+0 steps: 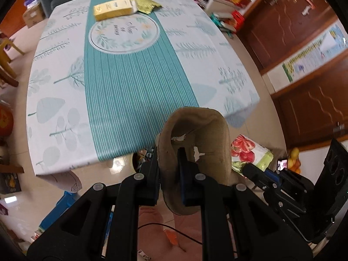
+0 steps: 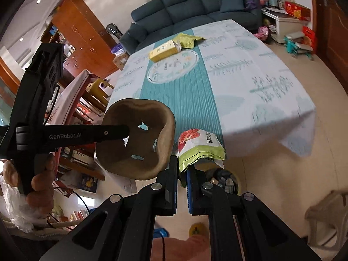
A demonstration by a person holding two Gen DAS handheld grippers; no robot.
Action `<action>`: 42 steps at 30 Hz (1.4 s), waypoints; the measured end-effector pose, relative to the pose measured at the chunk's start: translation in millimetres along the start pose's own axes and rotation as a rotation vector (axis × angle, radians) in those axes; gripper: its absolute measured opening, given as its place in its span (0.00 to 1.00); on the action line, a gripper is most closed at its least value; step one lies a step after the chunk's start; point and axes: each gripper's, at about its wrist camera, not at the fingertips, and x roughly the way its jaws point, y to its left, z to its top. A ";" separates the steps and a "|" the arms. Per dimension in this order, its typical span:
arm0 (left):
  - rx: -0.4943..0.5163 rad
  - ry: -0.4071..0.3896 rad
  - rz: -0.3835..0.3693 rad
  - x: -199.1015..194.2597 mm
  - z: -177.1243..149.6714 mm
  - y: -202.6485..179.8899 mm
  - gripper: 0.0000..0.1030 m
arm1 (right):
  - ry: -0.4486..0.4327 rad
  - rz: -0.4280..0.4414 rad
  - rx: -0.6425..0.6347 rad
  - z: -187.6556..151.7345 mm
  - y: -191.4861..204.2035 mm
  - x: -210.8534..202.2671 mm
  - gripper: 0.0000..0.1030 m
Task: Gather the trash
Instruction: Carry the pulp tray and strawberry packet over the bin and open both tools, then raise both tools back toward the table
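My left gripper (image 1: pixel 169 161) is shut on the wall of a brown pulp cup tray (image 1: pixel 202 134), held off the table's near edge. In the right wrist view the same tray (image 2: pixel 139 152) hangs from the left gripper (image 2: pixel 127 133), which a hand holds. My right gripper (image 2: pixel 181 169) is shut on a crumpled snack bag (image 2: pixel 199 146) printed with red fruit, just right of the tray. That bag (image 1: pixel 250 152) and the right gripper (image 1: pixel 246 167) also show in the left wrist view. A yellow box (image 1: pixel 115 8) and a green-gold packet (image 1: pixel 145 1) lie at the table's far end.
A round bin (image 2: pixel 221 179) with dark contents stands on the floor below the grippers, by the table (image 2: pixel 250 100) with its teal leaf-print cloth. A blue sofa (image 2: pixel 191 6) stands beyond the table, wooden doors (image 1: pixel 304 43) to the right, a pale plastic chair (image 2: pixel 326 213) near right.
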 end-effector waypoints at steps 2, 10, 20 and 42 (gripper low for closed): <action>0.018 0.010 0.003 1.1 -10.8 -5.0 0.11 | 0.013 -0.002 0.012 -8.2 -6.0 -1.3 0.07; 0.033 0.046 0.066 26.8 -55.4 -16.9 0.11 | 0.121 0.028 0.056 -50.2 -35.9 31.9 0.07; -0.070 0.137 0.132 118.6 -117.4 -9.8 0.11 | 0.248 0.048 0.090 -105.1 -94.2 126.5 0.07; -0.248 0.118 0.218 346.3 -135.9 62.5 0.13 | 0.409 0.003 0.121 -158.0 -174.3 361.8 0.12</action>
